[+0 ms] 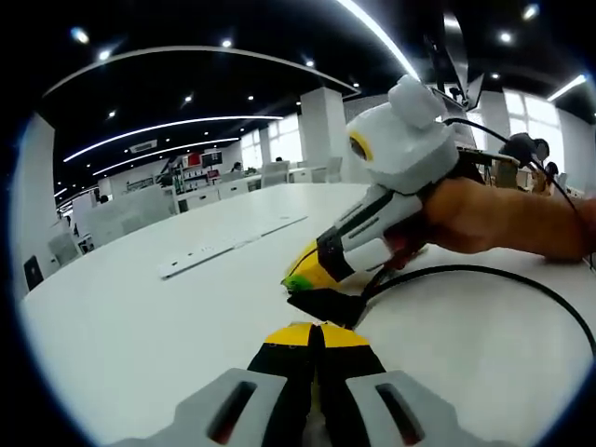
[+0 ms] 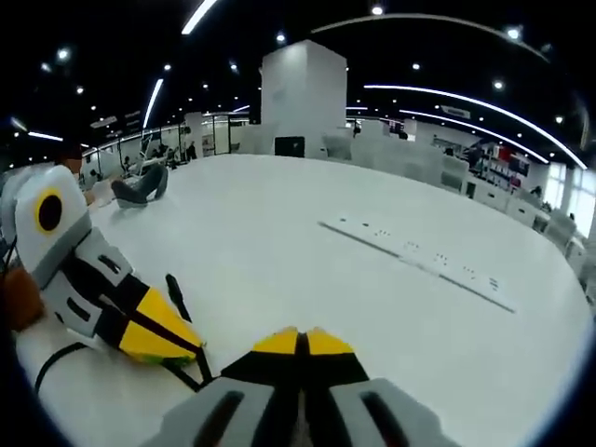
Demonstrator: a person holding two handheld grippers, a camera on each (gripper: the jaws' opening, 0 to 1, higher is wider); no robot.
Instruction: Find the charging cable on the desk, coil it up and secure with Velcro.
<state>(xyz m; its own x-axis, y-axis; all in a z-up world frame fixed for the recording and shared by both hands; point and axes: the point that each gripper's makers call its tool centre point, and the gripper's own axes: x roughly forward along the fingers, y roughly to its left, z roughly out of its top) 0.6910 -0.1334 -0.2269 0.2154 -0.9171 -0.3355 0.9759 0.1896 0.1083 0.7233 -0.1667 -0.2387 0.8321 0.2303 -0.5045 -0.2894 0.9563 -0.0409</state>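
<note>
Black charging cable (image 1: 521, 279) is lying looped on the white desk (image 1: 140, 317). Right gripper (image 1: 300, 276) is pressing its yellow tips down at the cable's flat black Velcro tab (image 1: 321, 305); jaw gap cannot be told. Left gripper (image 1: 315, 331) is sitting fully closed, holding nothing, near the tab.

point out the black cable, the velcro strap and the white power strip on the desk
black cable (image 1: 521, 277), left gripper view, on its curved run across the desk
velcro strap (image 1: 326, 305), left gripper view, on the flat black tab
white power strip (image 2: 419, 256), right gripper view, mid-length on its top face
</note>
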